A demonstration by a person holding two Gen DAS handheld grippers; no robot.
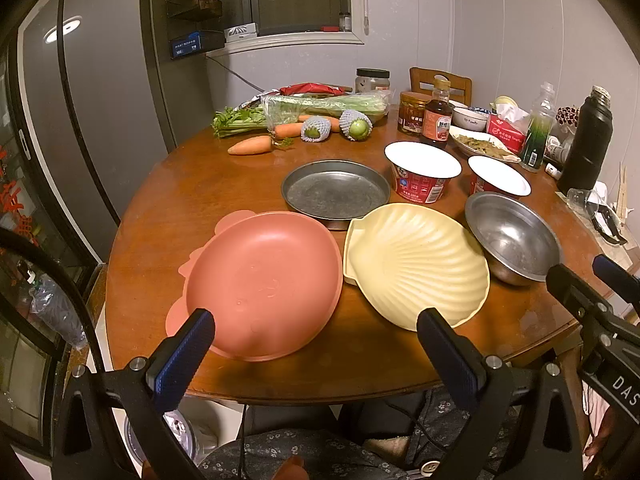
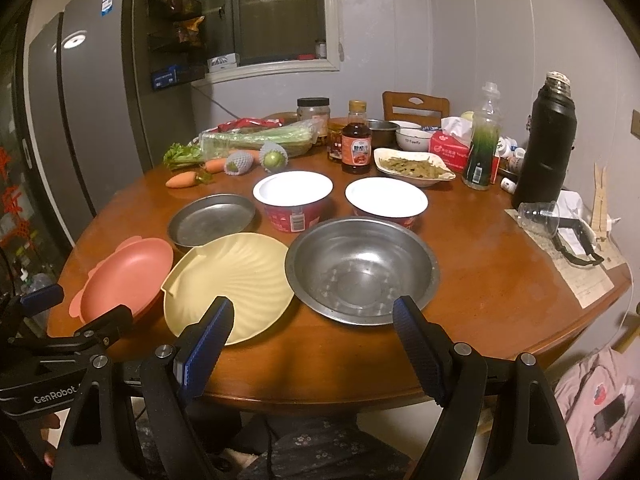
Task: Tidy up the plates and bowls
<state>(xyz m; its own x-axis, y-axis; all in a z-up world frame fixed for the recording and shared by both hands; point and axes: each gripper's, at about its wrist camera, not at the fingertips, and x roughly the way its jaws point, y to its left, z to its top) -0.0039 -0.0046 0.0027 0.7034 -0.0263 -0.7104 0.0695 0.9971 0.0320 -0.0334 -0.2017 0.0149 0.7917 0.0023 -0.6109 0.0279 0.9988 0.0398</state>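
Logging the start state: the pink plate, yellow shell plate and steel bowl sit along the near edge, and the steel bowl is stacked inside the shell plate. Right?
Not quite: the steel bowl sits on the table beside the yellow shell plate, not inside it, as the right wrist view shows. The rest holds.

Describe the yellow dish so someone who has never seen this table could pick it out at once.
On the round wooden table, look along the near edge, where three dishes sit in a row. The yellow dish is the middle one, between the pink plate and the steel bowl. It alone is pale yellow and ribbed like a scallop shell, while its neighbours are smooth.
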